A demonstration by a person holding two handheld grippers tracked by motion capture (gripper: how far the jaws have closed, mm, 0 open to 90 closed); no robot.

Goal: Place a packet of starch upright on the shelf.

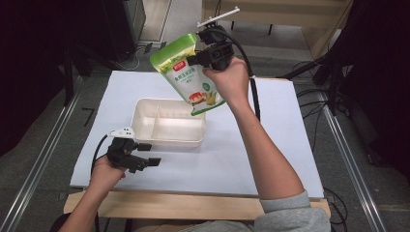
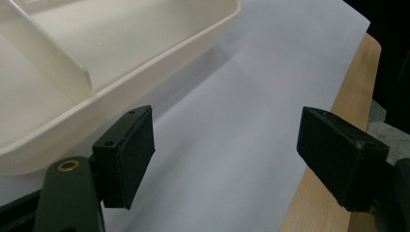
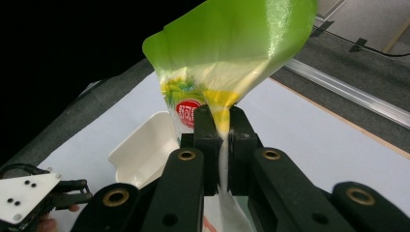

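The right tongs (image 1: 200, 59) pinch the soft, slippery pouch (image 1: 186, 72) by its edge above the tray (image 1: 167, 140), while the left tongs (image 1: 147, 154) stand open, empty.

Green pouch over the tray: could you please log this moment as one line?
right gripper: shut on green pouch, held above white tray | left gripper: open, beside tray on table

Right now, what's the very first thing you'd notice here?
The bright green pouch, held up in the air over the white tray by the right gripper, whose jaws pinch its edge. The left gripper rests open on the white table cover beside the tray's near side.
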